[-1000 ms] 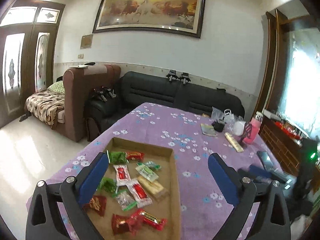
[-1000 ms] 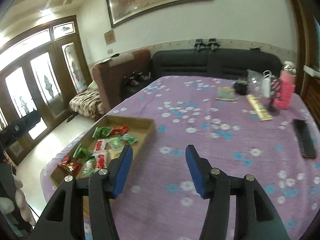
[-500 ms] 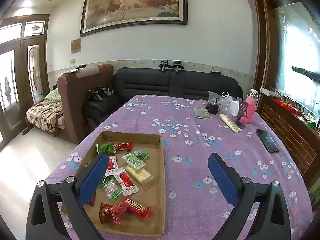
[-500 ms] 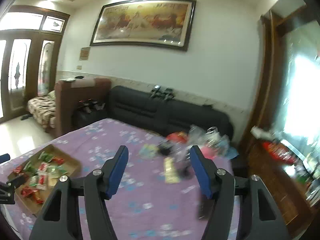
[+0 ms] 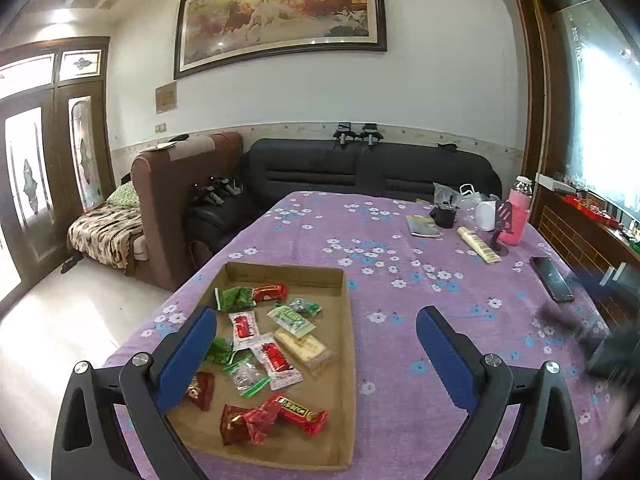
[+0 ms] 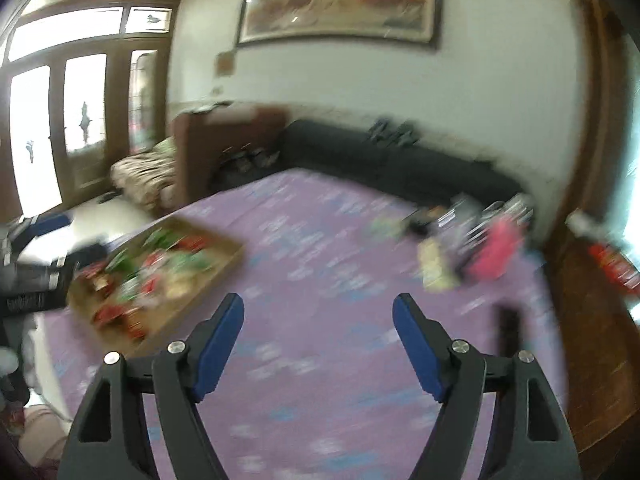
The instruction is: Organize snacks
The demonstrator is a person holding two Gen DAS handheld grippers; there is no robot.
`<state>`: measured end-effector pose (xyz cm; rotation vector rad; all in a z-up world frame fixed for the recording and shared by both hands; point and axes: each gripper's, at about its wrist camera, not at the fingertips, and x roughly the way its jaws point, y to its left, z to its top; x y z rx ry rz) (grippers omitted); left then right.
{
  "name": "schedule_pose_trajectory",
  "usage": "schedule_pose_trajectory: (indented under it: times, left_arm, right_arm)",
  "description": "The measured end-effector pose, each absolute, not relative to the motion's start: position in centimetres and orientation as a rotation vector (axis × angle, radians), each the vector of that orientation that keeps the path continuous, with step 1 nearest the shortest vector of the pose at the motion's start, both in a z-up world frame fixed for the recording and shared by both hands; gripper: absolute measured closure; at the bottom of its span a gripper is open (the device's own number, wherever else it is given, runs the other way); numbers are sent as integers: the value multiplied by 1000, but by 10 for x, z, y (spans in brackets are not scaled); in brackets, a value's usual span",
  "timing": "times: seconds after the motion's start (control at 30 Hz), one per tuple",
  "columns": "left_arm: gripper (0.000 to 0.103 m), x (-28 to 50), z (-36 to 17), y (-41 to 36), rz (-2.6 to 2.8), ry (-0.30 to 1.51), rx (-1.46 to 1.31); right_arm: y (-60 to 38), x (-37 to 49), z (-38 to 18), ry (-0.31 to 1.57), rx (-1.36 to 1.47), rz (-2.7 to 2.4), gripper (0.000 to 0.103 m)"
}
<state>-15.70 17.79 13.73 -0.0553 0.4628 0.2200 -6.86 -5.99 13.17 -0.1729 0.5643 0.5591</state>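
Observation:
A shallow cardboard tray [image 5: 347,320] lies on the purple flowered tablecloth [image 5: 400,280]. It holds several wrapped snacks: red packets [image 5: 276,360], green packets [image 5: 234,298], a yellow cake bar [image 5: 304,346] and red candies [image 5: 276,416]. My left gripper [image 5: 316,330] is open and empty, above the tray's near right part. My right gripper [image 6: 318,314] is open and empty over bare cloth; its view is blurred. The tray [image 6: 232,258] shows to its left there.
A black phone [image 5: 552,278] lies at the right edge. A pink bottle [image 5: 518,216], a cup [image 5: 444,216], a booklet [image 5: 422,226] and a yellow bar [image 5: 478,244] sit at the far right of the table. Sofas stand behind the table.
The left view has steadied over the tray, a little closer. The right gripper has swung fast, its view turning back down toward the table and tray; both stay open.

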Motion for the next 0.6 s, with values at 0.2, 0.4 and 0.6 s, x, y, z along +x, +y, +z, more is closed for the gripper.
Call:
schedule_pose_trajectory:
  times: [0.2, 0.4, 0.6]
  left_arm:
    - [2, -158, 129, 189, 240, 471, -71]
    - [2, -156, 117, 201, 243, 486, -103]
    - [2, -157, 109, 211, 238, 502, -122]
  right_arm:
    - [-7, -62, 81, 722, -49, 650, 27]
    - [15, -73, 74, 715, -68, 640, 27]
    - [33, -68, 69, 733, -77, 634, 27]
